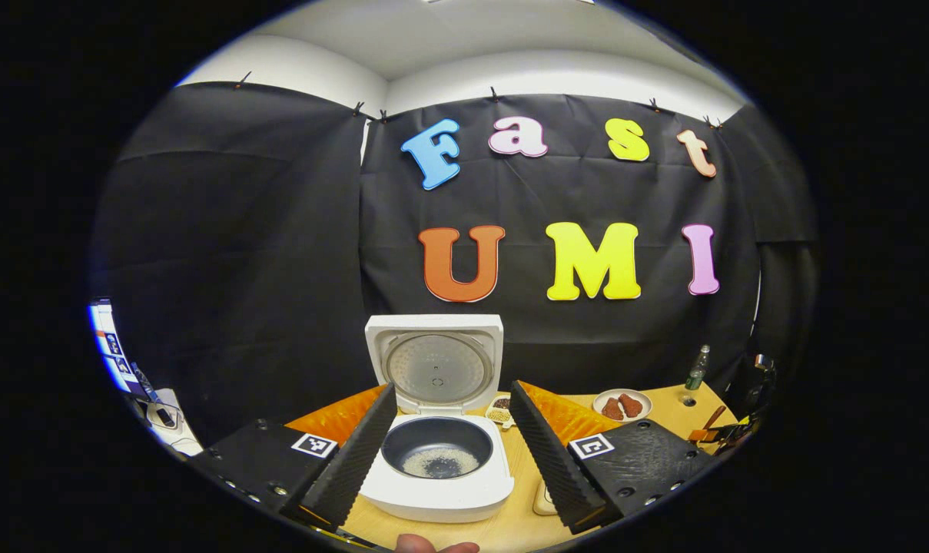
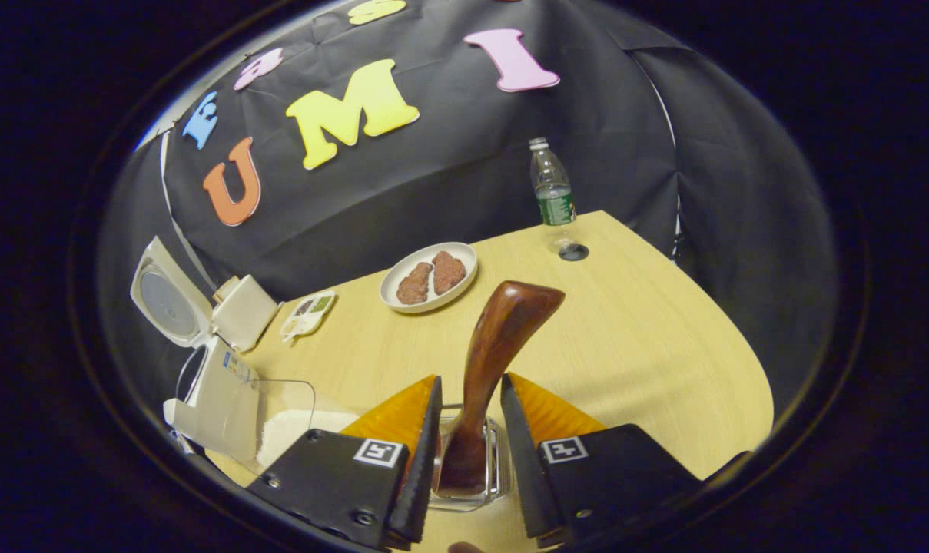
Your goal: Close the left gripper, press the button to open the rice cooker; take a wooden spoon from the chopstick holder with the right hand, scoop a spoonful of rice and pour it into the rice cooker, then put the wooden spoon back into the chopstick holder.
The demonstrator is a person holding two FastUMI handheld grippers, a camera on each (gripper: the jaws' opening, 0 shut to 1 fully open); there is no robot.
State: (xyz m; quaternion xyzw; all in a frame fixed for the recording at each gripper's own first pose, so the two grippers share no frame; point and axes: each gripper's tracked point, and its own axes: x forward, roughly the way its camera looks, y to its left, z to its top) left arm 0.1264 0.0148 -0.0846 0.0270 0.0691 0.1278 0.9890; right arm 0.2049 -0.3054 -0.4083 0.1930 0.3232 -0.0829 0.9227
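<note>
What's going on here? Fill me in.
A person is working a rice cooker task with two handheld grippers. The cooker's lid stands open and a little rice lies in the pot. The left gripper hangs open in front of the cooker. The right gripper's fingers flank the wooden spoon, which stands in the clear chopstick holder; whether they press it, I cannot tell.

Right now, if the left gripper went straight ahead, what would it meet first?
Probably the rice cooker: it sits between the open fingers of the left gripper, lid raised, rice in the pot. How far off is hard to judge.
</note>
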